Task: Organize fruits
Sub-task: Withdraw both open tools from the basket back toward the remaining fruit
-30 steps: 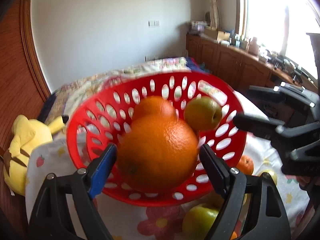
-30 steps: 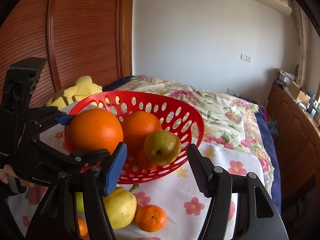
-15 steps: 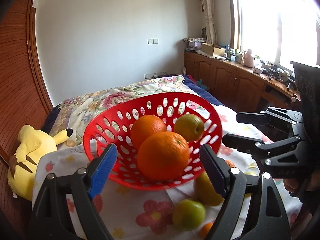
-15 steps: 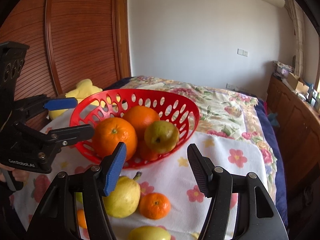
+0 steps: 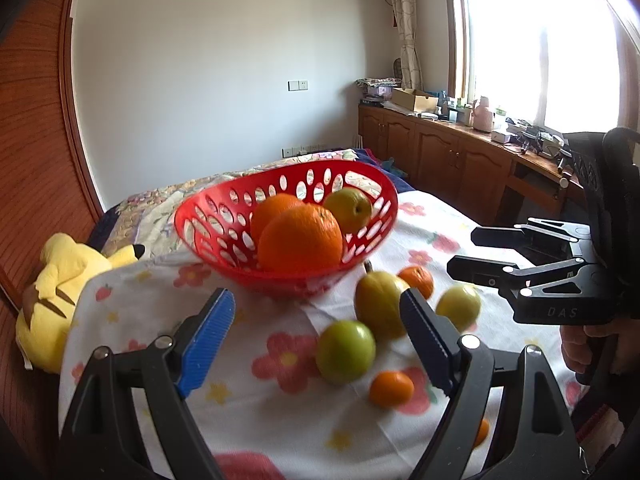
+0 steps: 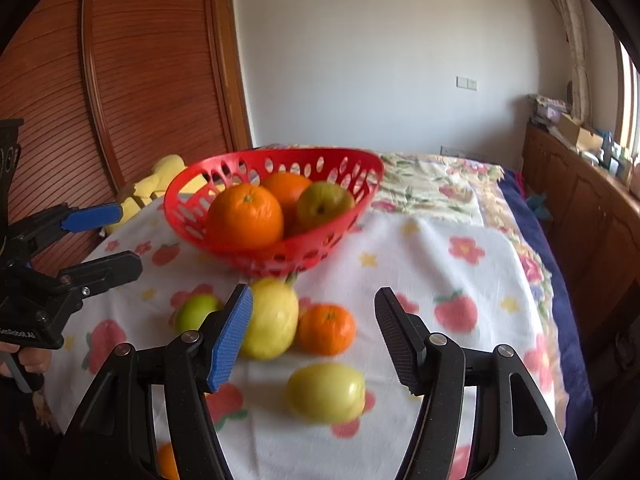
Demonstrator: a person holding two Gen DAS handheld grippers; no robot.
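A red perforated basket (image 5: 208, 216) stands on the flowered cloth. It holds a big orange (image 5: 300, 238), a second orange (image 5: 272, 208) and a yellow-green fruit (image 5: 348, 208). Nearer on the cloth lie a green apple (image 5: 346, 350), a yellow pear (image 6: 272, 320), a tangerine (image 6: 326, 328), a pale yellow apple (image 6: 326, 392) and a smaller tangerine (image 5: 391, 388). My left gripper (image 5: 316, 296) is open and empty, short of the basket, above the green apple. My right gripper (image 6: 314, 291) is open and empty over the pear and tangerine; it also shows at the right edge (image 5: 464, 250).
A yellow plush toy (image 5: 60, 292) lies left of the basket against a wooden slatted door (image 6: 140, 80). Wooden cabinets (image 5: 440, 152) run under the window on the right. A hand (image 5: 580, 344) holds the right gripper. The cloth's right half (image 6: 460, 260) is bare.
The big orange that was between my left fingers over the basket now rests in the basket. Both grippers have drawn back from the basket, bringing the loose fruit on the cloth into view.
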